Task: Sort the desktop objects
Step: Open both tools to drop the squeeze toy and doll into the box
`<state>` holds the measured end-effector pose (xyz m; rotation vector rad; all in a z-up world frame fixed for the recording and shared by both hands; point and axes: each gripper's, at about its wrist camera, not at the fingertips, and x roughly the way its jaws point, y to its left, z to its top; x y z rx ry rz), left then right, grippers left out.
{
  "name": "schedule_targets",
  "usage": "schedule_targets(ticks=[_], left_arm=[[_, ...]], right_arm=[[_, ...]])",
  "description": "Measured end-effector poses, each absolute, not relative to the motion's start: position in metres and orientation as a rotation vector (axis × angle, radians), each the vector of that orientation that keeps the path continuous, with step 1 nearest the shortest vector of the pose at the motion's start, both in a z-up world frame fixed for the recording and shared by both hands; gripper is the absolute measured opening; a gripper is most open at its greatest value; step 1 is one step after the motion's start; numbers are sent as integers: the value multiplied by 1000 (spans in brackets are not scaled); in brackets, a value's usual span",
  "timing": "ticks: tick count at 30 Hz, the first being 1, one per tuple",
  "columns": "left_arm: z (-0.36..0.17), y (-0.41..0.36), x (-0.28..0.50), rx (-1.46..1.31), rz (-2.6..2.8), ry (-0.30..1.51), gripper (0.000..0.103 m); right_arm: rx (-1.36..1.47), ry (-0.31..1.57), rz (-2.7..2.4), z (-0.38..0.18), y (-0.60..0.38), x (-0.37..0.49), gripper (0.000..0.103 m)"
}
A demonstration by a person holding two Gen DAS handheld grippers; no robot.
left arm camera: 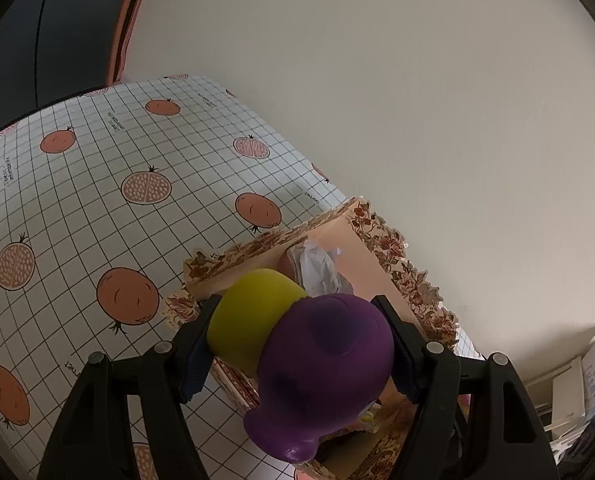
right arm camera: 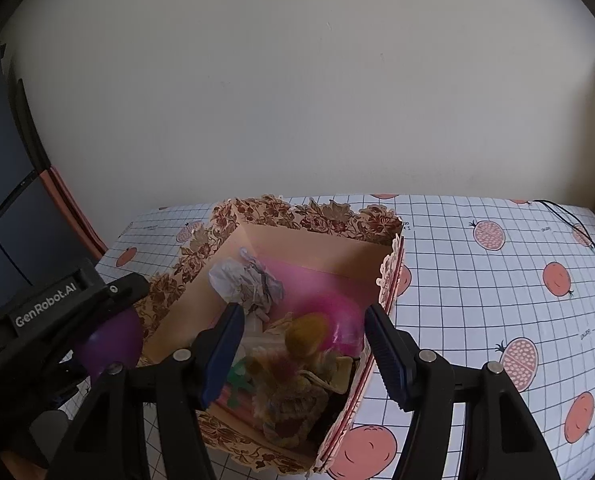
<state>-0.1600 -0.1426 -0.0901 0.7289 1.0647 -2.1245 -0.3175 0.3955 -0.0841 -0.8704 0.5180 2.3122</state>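
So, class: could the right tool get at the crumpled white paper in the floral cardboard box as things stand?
Probably yes: the right tool is open and empty above the open-topped floral cardboard box, with the crumpled white paper uncovered just ahead.

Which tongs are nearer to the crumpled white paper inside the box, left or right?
Right. The right tongs, open and empty, hang over the box, just before the crumpled paper. The left tongs, holding the purple and yellow toy, stay at its outer edge.

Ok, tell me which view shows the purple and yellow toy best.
The left wrist view: the purple and yellow toy fills the frame, clamped in the left gripper above the floral box. The right wrist view shows only a purple sliver behind that gripper's body.
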Motion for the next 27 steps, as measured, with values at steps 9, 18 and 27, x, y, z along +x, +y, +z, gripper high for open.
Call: schedule_targets(ticks=[9, 18, 27], left_arm=[[-96, -143, -166, 781, -2122, 1070, 75], [-97, -143, -166, 792, -2119, 1065, 77], [-96, -141, -167, 800, -2104, 1049, 86]], right_arm=[[-898, 513, 2307, -89, 396, -318, 66], [-916, 527, 2292, -92, 399, -315, 66], [-924, 530, 2283, -93, 402, -314, 67]])
